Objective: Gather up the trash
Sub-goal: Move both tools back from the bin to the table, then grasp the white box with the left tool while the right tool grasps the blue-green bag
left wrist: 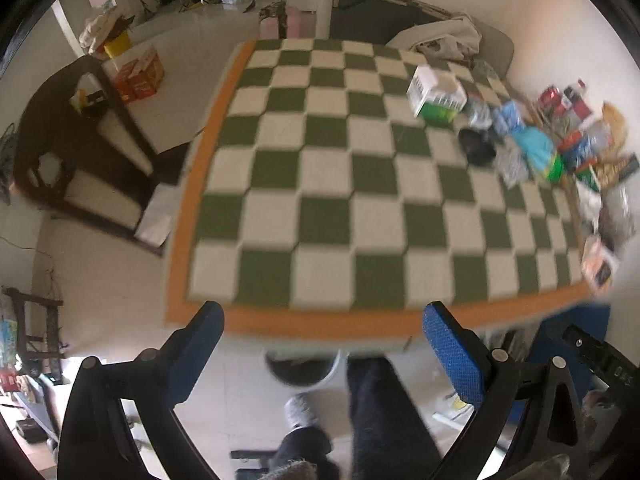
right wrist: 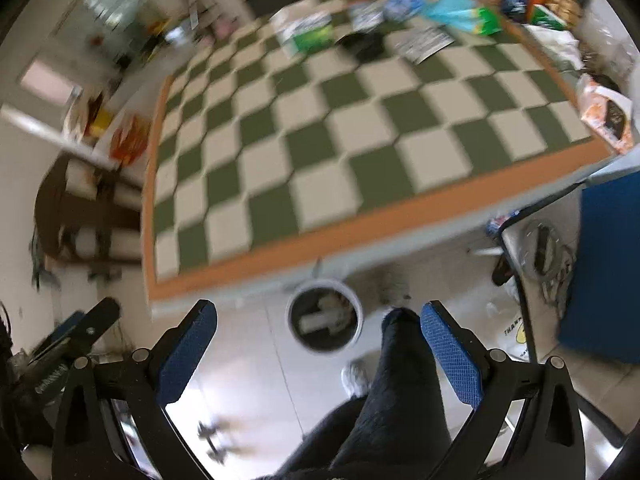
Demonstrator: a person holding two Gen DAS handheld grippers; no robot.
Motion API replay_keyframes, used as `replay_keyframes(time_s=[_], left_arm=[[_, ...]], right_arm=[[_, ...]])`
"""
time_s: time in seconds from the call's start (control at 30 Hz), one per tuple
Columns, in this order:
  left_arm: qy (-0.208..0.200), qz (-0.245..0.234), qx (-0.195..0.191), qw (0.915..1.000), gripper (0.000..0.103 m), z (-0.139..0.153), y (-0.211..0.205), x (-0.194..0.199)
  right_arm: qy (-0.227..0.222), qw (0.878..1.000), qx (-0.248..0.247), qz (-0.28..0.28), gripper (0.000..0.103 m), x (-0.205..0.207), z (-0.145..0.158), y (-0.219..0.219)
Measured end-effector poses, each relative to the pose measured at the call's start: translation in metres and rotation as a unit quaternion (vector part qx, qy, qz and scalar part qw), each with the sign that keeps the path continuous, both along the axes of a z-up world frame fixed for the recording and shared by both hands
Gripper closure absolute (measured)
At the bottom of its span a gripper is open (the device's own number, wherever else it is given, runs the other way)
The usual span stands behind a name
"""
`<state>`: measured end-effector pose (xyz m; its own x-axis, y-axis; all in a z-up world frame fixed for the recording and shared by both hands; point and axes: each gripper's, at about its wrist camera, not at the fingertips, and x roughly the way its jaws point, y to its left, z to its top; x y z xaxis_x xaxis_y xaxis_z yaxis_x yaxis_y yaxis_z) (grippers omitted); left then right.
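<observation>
Left tool: jaws spread wide, nothing between the blue pads. It hangs at the bottom of the frame, over the near orange edge of the table.

Right tool: jaws likewise wide apart and empty, at the bottom of the frame, above the floor just short of the table edge.

The table carries a green-and-cream checked cloth. The trash sits in the upper right of both views, along the far right side of the cloth: a white-and-green carton, a black item just beside it, a light-blue bag, and a heap of mixed wrappers. Motion blur obscures finer detail, so the black item may be a crumpled bag.

A round white-rimmed bin stands on the floor under the near table edge, at lower centre of the right view, with pale scraps inside. A person's dark trouser leg shows just beside it.
</observation>
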<state>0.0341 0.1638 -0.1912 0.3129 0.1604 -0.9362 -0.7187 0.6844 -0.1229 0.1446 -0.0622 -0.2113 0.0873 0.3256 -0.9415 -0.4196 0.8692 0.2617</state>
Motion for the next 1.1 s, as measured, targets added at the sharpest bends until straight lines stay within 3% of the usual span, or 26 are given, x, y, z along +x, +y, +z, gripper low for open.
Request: replay_keyframes(time_s=[0.17,0.33,0.53,0.7,0.9,0.93,0.97,1.0,1.03,1.07,1.1], left_arm=[[-0.003,0.009,-0.034,0.9994,0.001,0.000,0.039,0.117],[0.011,0.011,-0.081,0.9966,0.001,-0.023,0.074,0.250],[0.049,0.004,-0.091,0.9946,0.001,-0.057,0.103,0.347],[0.087,-0.002,-0.112,0.9899,0.001,-0.092,0.116,0.386],[0.117,-0.019,-0.126,0.9848,0.003,-0.121,0.118,0.404],[0.119,-0.021,-0.124,0.9849,0.004,-0.123,0.117,0.404],[0.116,-0.023,-0.117,0.9860,0.013,-0.123,0.117,0.404],[0.115,-0.024,-0.110,0.9870,0.018,-0.122,0.117,0.403],[0.111,-0.026,-0.105,0.9880,0.018,-0.120,0.117,0.402],[0.106,-0.028,-0.099,0.9890,0.018,-0.117,0.116,0.400],[0.104,-0.031,-0.093,0.9897,0.018,-0.114,0.116,0.398]], right_arm=[[0.010,0.997,-0.001,-0.073,0.000,0.136,-0.014,-0.006],[0.033,0.985,-0.003,-0.169,0.000,0.280,-0.037,-0.018],[0.034,0.966,-0.017,-0.256,0.000,0.417,-0.062,-0.037],[0.056,0.953,-0.020,-0.298,0.000,0.490,-0.098,-0.044],[0.085,0.945,-0.024,-0.316,0.000,0.537,-0.151,-0.035],[0.088,0.944,-0.019,-0.316,0.004,0.540,-0.157,-0.033],[0.087,0.945,-0.012,-0.315,0.016,0.542,-0.161,-0.031],[0.084,0.946,-0.003,-0.313,0.019,0.541,-0.163,-0.029],[0.078,0.947,0.001,-0.313,0.022,0.541,-0.163,-0.027],[0.067,0.948,0.007,-0.311,0.034,0.539,-0.162,-0.025],[0.056,0.949,0.014,-0.310,0.038,0.538,-0.159,-0.024]])
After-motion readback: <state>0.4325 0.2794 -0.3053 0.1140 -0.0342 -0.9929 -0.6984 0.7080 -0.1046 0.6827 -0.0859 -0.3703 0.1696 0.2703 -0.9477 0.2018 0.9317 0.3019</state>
